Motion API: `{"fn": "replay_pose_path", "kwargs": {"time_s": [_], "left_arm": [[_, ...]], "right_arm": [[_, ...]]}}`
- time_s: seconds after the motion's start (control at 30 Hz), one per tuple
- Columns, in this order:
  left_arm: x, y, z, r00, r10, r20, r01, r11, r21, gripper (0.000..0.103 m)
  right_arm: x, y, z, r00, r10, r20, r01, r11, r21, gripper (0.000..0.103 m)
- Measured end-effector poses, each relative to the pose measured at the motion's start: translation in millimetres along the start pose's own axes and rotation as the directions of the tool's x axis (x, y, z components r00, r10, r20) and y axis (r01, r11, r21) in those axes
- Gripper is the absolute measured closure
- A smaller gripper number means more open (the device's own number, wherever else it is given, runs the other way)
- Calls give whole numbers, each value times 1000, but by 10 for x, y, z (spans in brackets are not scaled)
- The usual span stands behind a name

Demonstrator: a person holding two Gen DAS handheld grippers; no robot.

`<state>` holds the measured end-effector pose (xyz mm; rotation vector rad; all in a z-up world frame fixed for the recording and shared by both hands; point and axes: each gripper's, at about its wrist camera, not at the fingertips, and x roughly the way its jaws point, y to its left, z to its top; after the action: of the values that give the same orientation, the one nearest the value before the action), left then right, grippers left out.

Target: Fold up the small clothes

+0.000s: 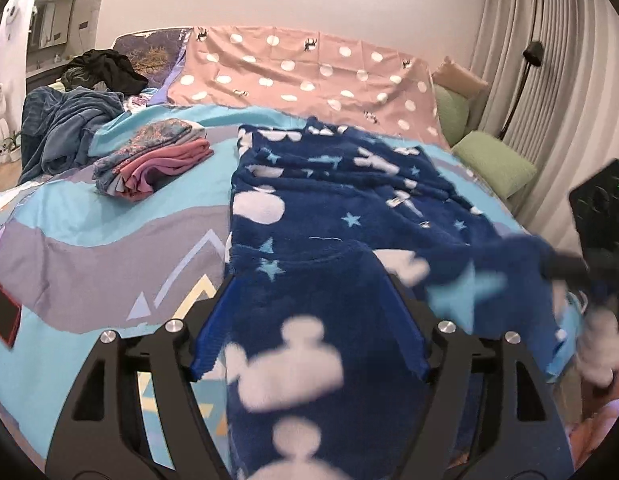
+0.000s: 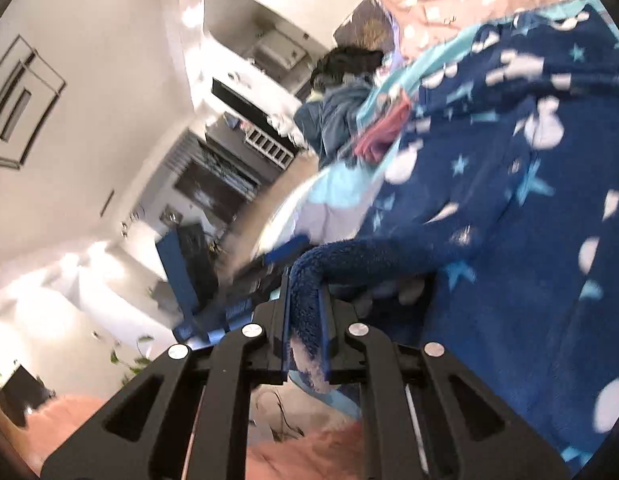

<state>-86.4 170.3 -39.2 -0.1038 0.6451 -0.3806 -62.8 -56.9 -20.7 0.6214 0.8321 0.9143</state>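
A dark blue fleece garment (image 1: 349,200) with white shapes and pale stars lies spread on the bed. Its near part is lifted and fills the gap between the wide-apart blue pads (image 1: 211,332) of my left gripper (image 1: 307,280). I cannot see those pads pressing on it. In the right wrist view my right gripper (image 2: 305,284) is shut on a rolled edge of the fleece (image 2: 509,200). That gripper also shows blurred at the right in the left wrist view, as the right gripper (image 1: 577,268) pulling a corner of the fleece. My left gripper (image 2: 229,276) appears blurred beyond it.
A folded stack of pink and patterned clothes (image 1: 149,160) sits on the bed's left side. Behind it lies a heap of dark clothes and a blue blanket (image 1: 69,128). A pink dotted sheet (image 1: 309,68) covers the headboard, green cushions (image 1: 493,160) line the right edge, and a red-edged flat device (image 1: 3,312) lies at far left.
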Motion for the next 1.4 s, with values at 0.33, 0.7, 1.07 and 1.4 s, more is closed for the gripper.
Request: {"fn": "replay_pose_path", "kwargs": {"time_s": [0.33,0.7,1.07,1.4], "left_arm": [[-165,-787,-367,961,-247,-126,272,926,262,24],[262,-1221,-622,948,-221,-228,293,885,361,23],[20,-629,-506,975,-119,-187,161,961,225,23],[-71,255,-535,983,65,-173,-61,998,26,23]], "right_arm": [[81,-96,-137,985,-163,-62,162,987,-21,82],[-69,-411,-478,940,-318,-122,314,948,-50,68],[-38,-490,-619,981,-50,-188,78,986,144,92],[-270,-371,-870,920,-315,-235,325,946,5,87]]}}
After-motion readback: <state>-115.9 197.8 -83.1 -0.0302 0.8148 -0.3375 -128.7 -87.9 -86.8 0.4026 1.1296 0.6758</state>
